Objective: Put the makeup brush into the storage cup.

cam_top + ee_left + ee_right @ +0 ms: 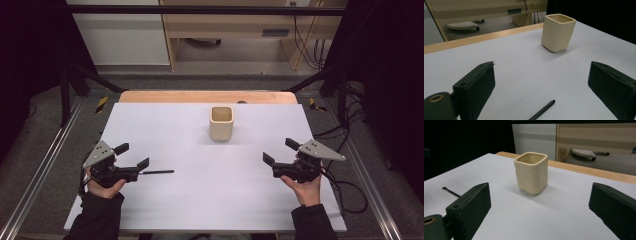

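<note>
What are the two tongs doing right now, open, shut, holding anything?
Left tongs: open, holding nothing; the black pen lies on the table just in front of them.
Right tongs: open, holding nothing, aimed toward the cream cup.

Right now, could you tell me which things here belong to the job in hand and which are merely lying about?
In the job: black pen lying by the open left gripper; cream cup, upright; open right gripper.

Lying about: cables beside the table; wheeled base on the floor beyond.
</note>
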### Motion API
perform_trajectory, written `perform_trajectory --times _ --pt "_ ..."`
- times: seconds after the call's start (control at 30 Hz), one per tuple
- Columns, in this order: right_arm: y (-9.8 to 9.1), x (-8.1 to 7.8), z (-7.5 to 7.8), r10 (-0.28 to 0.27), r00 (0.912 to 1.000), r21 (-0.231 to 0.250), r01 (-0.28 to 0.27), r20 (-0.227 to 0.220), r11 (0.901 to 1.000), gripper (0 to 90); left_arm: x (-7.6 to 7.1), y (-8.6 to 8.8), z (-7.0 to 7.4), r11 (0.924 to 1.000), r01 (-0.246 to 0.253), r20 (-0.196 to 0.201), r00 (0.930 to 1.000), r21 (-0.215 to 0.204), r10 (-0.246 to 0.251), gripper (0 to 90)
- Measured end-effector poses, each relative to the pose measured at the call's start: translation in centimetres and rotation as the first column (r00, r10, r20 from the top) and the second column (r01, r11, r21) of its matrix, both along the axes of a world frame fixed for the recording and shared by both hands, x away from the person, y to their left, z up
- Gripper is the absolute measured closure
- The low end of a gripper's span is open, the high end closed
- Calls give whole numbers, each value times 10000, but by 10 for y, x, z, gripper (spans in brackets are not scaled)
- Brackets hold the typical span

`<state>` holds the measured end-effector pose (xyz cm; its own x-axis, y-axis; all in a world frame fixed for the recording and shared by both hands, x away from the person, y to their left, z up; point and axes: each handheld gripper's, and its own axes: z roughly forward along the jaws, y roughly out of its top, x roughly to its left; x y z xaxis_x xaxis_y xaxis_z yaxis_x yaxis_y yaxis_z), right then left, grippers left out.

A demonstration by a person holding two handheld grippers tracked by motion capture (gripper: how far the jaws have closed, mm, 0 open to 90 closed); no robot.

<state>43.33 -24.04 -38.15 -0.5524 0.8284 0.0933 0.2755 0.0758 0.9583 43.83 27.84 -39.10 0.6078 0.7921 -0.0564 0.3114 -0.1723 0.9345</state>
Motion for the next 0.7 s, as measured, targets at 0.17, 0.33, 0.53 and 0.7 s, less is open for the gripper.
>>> perform_trajectory --times 0.17,0.33,0.53,0.7 --pt "0 0 1 -41 10000 101 40 12 9999 43 4 -2 1 9999 32 -52 10000 97 -32 73" --pt "-1 -1 1 -17 10000 146 17 43 9999 42 7 -2 0 9996 87 -172 9998 273 -82 75" --pt "2 0 0 2 10000 30 -3 8 10000 42 13 -3 -5 9985 205 -477 9987 499 -181 82" --pt "4 1 -2 47 9999 -36 -48 -99 10000 42 19 -3 -13 9943 418 -991 9946 980 -320 96"
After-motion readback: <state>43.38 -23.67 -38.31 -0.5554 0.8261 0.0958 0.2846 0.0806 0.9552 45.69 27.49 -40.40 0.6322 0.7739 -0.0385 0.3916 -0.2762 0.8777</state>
